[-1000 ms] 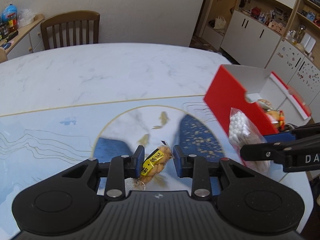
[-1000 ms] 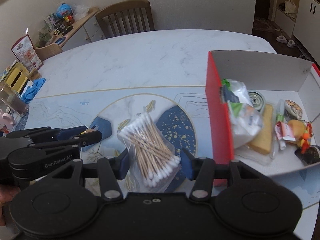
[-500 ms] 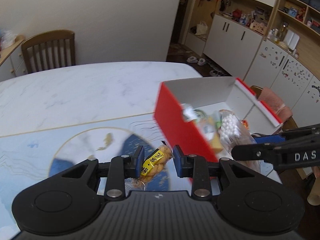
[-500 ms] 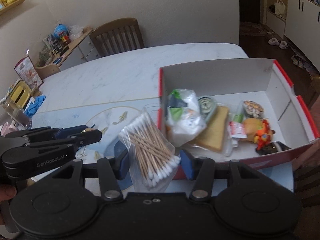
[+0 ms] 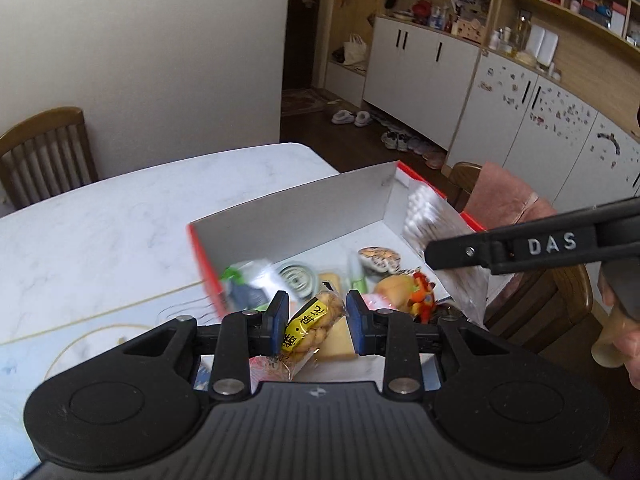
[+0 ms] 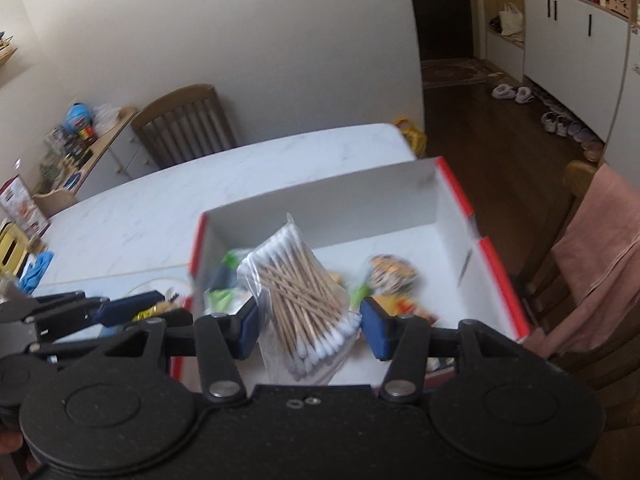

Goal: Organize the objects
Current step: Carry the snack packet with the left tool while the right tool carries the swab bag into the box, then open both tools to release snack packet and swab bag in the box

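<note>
Over the red cardboard box [image 5: 202, 256], left tool [image 5: 317, 317] gripping crinkly snack packet [image 5: 310, 322] — right tool [image 6: 308, 328] holding cotton-swab bag [image 6: 300, 292]

bagged cotton swabs [image 6: 304, 300], wrapped snack [image 5: 310, 326], above red box [image 6: 496, 280]

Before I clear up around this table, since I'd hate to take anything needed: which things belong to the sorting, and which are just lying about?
In use:
- snack packet, in left tool
- cotton swab bag, in right tool
- red box

Lying about:
- wooden chair
- pink towel
- shoes
</note>
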Demonstrator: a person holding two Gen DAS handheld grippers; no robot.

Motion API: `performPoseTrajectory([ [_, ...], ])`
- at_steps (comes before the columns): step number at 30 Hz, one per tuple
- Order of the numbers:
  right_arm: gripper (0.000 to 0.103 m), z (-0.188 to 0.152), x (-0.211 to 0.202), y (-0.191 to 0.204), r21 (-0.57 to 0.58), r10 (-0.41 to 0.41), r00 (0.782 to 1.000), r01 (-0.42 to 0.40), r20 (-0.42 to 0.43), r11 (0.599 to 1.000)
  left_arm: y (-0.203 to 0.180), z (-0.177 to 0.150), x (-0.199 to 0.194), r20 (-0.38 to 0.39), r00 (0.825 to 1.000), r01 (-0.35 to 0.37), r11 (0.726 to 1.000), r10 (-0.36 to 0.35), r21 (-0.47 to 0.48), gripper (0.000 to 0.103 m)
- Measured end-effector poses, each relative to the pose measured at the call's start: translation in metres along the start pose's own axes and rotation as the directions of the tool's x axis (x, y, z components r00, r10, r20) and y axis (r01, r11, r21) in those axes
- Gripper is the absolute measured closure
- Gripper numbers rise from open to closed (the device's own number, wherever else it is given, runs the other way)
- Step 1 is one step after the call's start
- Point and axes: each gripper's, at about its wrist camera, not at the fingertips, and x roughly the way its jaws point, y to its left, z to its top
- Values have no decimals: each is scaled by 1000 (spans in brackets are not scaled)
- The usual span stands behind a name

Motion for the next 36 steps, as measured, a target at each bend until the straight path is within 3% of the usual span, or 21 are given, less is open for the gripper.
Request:
performPoseTrajectory([
  [12, 51, 16, 43, -25, 4, -67, 997, 67, -41, 998, -34, 18, 56, -10, 1000, -4, 996, 5, 85, 73],
  [24, 51, 18, 83, -39, -27, -114, 987, 111, -117, 993, -34, 16, 112, -121, 992, -12, 996, 24, 94, 73],
  [36, 50, 18, 103, -45, -50, -129, 977, 122, -170, 991, -30, 18, 144, -235, 972, -4, 998, 19, 66, 73],
])
